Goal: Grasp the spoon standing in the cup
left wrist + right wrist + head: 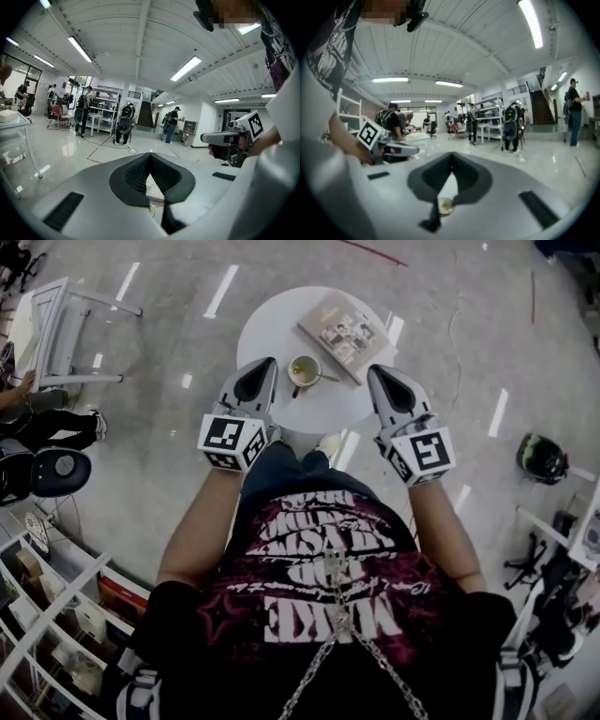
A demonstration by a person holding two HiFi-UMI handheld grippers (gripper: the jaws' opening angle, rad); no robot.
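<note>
The cup (305, 369) stands on the white table (258, 324) between 2 grippers, and the spoon (325, 379) leans out rightward. The left gripper (267, 367) and right gripper (377, 373) are pinched together, empty. The spoon is thin, stiff and probably slippery, so pinch its upper handle.

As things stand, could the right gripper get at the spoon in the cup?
Probably yes: nothing lies between the right gripper and the spoon, whose handle leans toward it from the cup. Its jaws are together, so they must open first.
</note>
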